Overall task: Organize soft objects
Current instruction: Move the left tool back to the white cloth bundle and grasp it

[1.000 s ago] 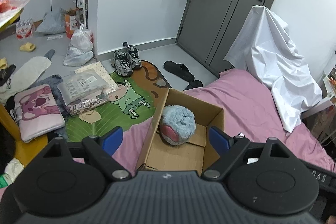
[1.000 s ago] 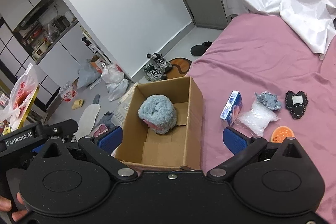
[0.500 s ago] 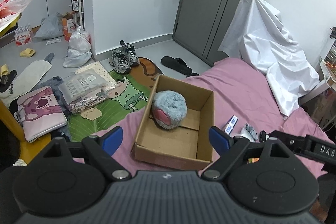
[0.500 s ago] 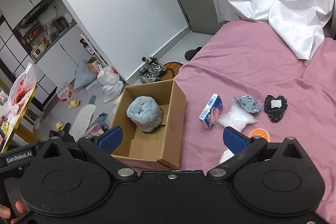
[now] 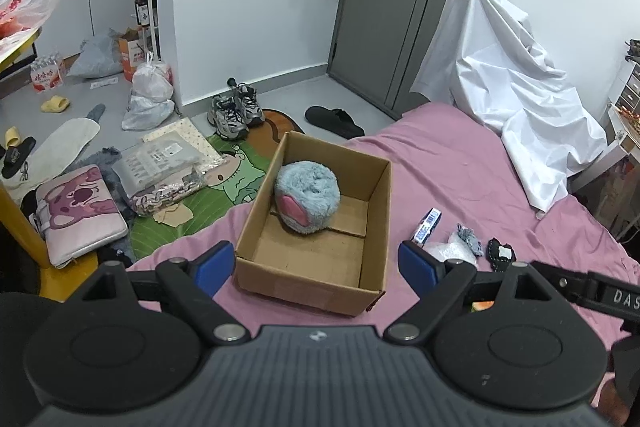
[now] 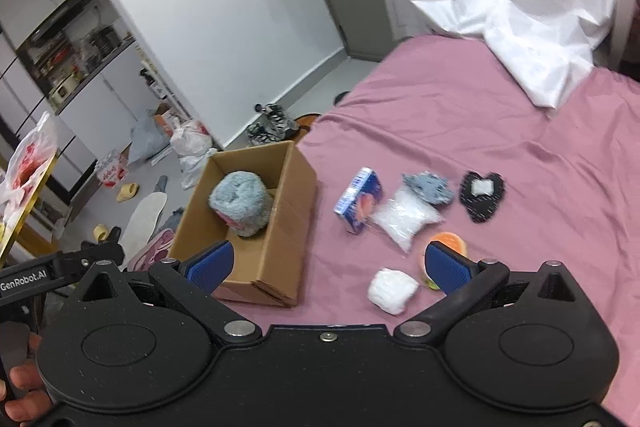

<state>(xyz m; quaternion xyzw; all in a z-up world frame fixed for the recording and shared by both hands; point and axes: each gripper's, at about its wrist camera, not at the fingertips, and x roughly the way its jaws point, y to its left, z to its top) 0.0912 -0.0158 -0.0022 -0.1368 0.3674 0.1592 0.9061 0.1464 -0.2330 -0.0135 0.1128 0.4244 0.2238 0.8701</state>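
Right wrist: cardboard box (image 6: 276, 227) holds fluffy toy (image 6: 240, 203); beside it tissue pack (image 6: 358, 201), white wad (image 6: 393, 290); both hand-held grippers apart, empty.

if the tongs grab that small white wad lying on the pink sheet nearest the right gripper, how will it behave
The white wad looks crumpled and puffy, so it will probably squash between the tongs rather than resist. It seems light for its size. Resting on the soft pink sheet, it would likely slide or tumble if nudged, not roll far.

Blue-grey plush (image 5: 307, 197), pink bedsheet (image 5: 460, 183)
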